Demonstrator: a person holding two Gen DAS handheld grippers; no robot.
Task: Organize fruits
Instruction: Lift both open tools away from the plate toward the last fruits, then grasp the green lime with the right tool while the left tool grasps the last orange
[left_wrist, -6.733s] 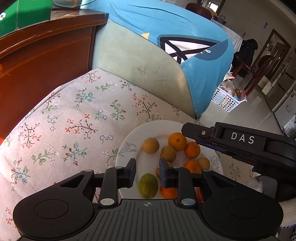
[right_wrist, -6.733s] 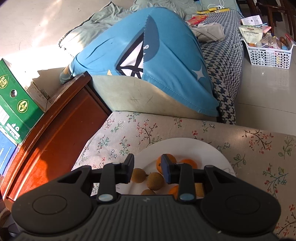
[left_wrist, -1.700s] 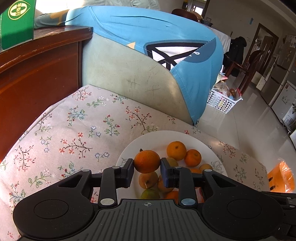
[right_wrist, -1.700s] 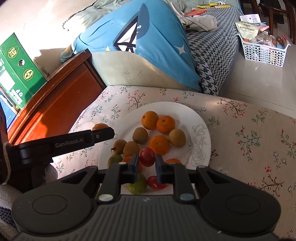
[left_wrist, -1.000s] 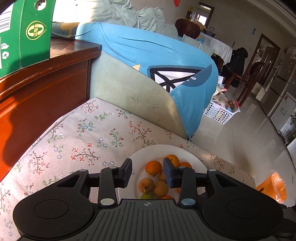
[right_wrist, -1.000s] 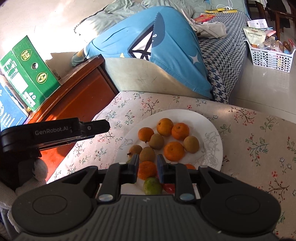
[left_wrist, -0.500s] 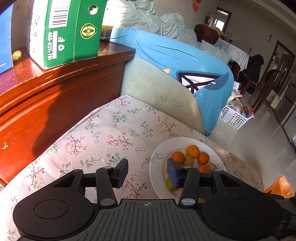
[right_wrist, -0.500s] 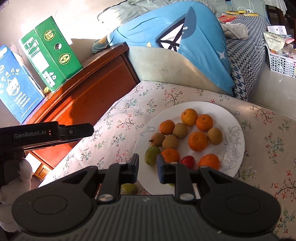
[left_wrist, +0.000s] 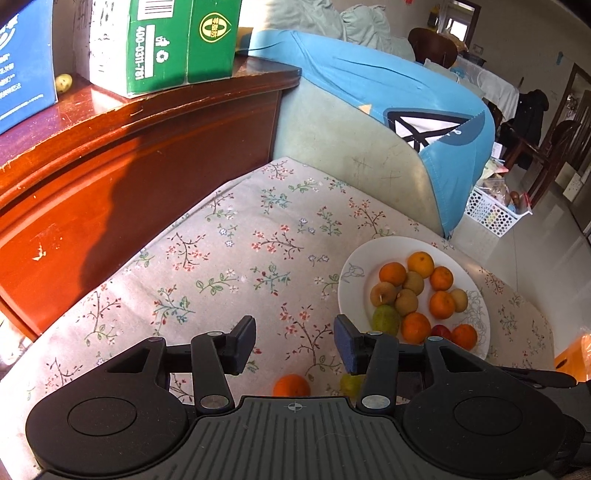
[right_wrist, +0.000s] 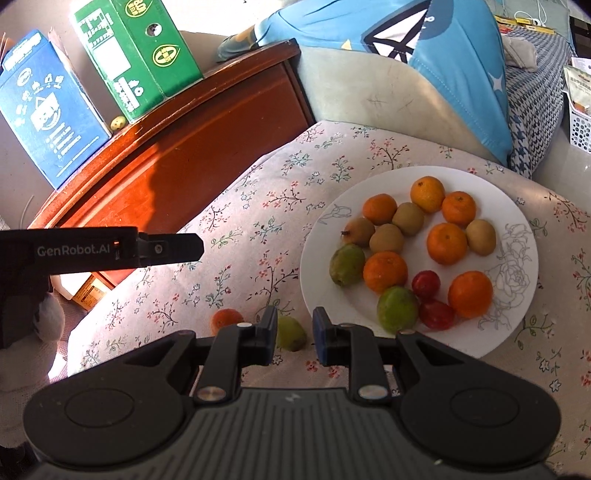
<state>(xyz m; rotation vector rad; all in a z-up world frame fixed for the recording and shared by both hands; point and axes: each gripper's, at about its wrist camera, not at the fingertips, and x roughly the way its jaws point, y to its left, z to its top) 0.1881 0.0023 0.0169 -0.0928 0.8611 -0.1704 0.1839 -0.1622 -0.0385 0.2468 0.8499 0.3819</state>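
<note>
The white plate (right_wrist: 517, 206) lies on the flowered cloth of the surface (left_wrist: 240, 236) and carries most of the fruit: oranges, brown kiwis, two green pears and small red fruits, packed close together. Two pieces lie off the plate on the cloth, just beside its near-left rim: an orange (right_wrist: 226, 319) and a green pear (right_wrist: 291, 334). I judge they are set apart there to begin sorting by kind, so the crowded plate gets thinner. The left tool (left_wrist: 294, 343) is tilted down over the cloth, left of the plate; its jaws stand moderately apart and nothing is between them, with the loose orange (left_wrist: 291, 386) low in its view, behind the fingers. The right tool (right_wrist: 294, 334) also points down at a slant, over the near-left rim of the plate; its jaws are nearly closed and hold nothing, and the loose pear lies beyond the small gap, not gripped.
</note>
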